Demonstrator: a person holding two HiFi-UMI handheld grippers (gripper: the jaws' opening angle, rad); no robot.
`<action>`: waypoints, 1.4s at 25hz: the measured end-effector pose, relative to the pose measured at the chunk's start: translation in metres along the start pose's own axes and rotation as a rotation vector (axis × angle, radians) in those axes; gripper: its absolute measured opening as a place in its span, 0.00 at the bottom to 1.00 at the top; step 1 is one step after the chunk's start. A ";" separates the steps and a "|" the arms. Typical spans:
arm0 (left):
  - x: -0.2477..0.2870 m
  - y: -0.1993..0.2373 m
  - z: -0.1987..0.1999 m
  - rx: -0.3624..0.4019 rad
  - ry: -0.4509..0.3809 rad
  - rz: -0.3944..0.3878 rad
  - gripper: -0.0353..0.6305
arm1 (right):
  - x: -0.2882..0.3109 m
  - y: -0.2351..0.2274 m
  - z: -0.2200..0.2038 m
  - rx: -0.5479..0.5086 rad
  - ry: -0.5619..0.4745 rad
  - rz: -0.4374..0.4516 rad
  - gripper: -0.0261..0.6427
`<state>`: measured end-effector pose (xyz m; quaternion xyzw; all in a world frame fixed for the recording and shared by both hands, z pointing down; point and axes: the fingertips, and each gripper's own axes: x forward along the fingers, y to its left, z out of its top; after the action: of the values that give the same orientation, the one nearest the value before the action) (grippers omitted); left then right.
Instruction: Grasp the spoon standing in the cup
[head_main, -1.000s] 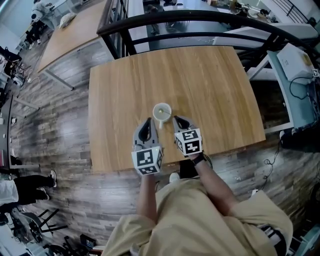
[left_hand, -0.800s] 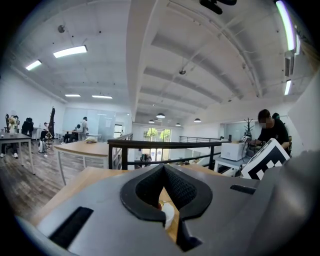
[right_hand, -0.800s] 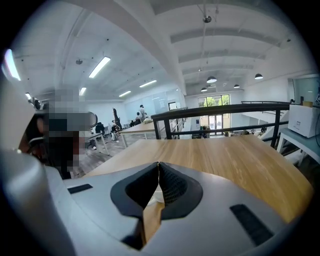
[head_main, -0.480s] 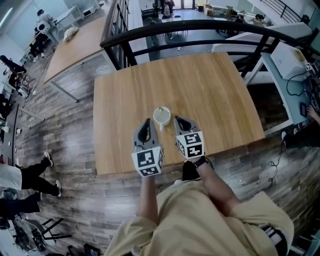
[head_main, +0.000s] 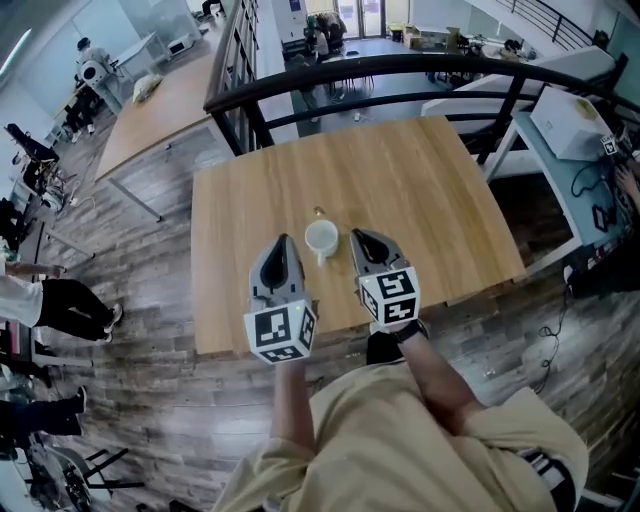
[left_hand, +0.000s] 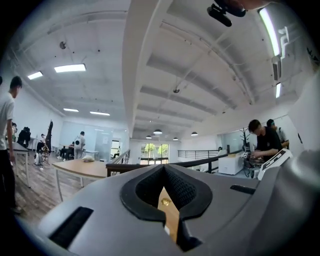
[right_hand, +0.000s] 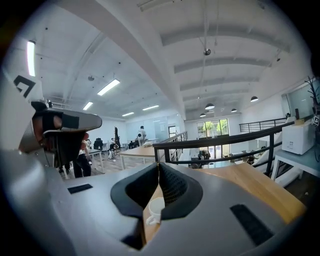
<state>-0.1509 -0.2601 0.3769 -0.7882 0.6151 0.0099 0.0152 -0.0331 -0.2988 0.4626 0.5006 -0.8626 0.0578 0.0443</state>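
A white cup (head_main: 321, 241) stands on the wooden table (head_main: 420, 190), near its front edge. Of the spoon I see only a small golden tip (head_main: 318, 212) past the cup's far rim. My left gripper (head_main: 281, 243) hangs just left of the cup and my right gripper (head_main: 359, 238) just right of it. Both are shut with nothing in them and are apart from the cup. In the right gripper view the cup (right_hand: 154, 210) shows through the notch below the shut right gripper (right_hand: 159, 165). Below the shut left gripper (left_hand: 163, 168), the left gripper view shows only a strip of table and a golden speck.
A black railing (head_main: 400, 70) runs behind the table. A second wooden table (head_main: 150, 120) stands at the back left, and a desk with a white box (head_main: 570, 125) is on the right. People stand at the far left (head_main: 55, 300).
Both grippers have lifted toward the camera, the left one more. The view has shifted, so the cup sits slightly lower in the picture. Both jaws stay shut.
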 end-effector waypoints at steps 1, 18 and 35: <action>-0.003 -0.003 0.003 0.014 -0.005 -0.002 0.06 | -0.005 0.000 0.007 -0.001 -0.017 0.000 0.06; -0.032 0.001 0.033 0.101 -0.049 0.052 0.06 | -0.063 -0.002 0.101 -0.067 -0.179 -0.022 0.06; -0.036 -0.007 0.042 0.106 -0.070 0.024 0.06 | -0.076 0.007 0.121 -0.092 -0.224 -0.016 0.06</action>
<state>-0.1530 -0.2224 0.3365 -0.7780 0.6234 0.0048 0.0783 -0.0040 -0.2471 0.3320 0.5085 -0.8597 -0.0384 -0.0292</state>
